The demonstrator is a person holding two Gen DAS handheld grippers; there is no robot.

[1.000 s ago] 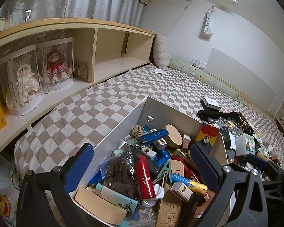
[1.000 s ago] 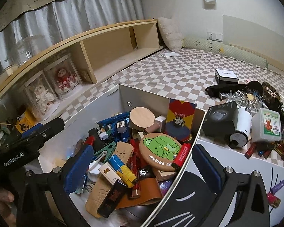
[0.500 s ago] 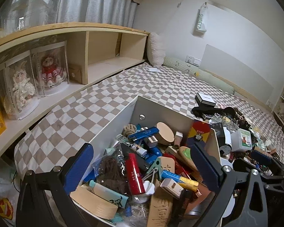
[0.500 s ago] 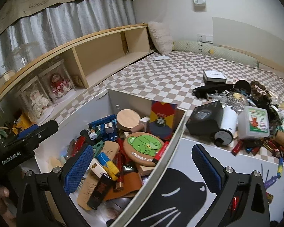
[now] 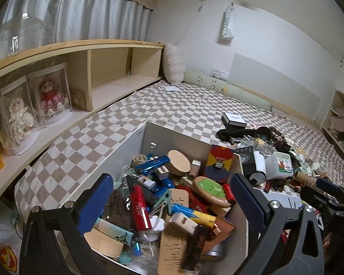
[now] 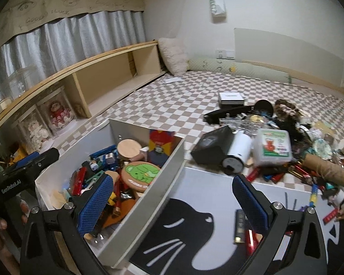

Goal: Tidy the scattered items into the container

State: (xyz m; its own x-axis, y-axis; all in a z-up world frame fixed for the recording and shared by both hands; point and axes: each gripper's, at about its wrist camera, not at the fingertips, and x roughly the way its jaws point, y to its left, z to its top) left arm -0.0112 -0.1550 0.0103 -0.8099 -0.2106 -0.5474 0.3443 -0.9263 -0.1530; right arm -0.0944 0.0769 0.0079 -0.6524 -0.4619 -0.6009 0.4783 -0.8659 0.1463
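Observation:
A white open box (image 5: pixel 117 160) (image 6: pixel 172 160) on the checkered bed holds many small items, among them a round green frog coaster (image 6: pixel 141 173) and a red tube (image 5: pixel 140 208). My left gripper (image 5: pixel 172 201) is open and empty above the box. My right gripper (image 6: pixel 172 204) is open and empty over the box's right wall and its flat lid with a black cat drawing (image 6: pixel 195 229). Scattered items lie to the right: a black box (image 6: pixel 212 144), a white cylinder (image 6: pixel 237 153), a clear plastic tub (image 6: pixel 274 147), and small sticks (image 6: pixel 239 226) on the lid.
A wooden shelf unit (image 5: pixel 103 68) with two boxed dolls (image 5: pixel 50 96) runs along the left. A pillow (image 6: pixel 174 56) and a green bolster (image 6: pixel 236 70) lie at the far end of the bed. A small black-and-white box (image 6: pixel 230 98) sits on the bed.
Both grippers have pulled back and risen. The right gripper has shifted right, from over the box's contents to over its right wall and the lid.

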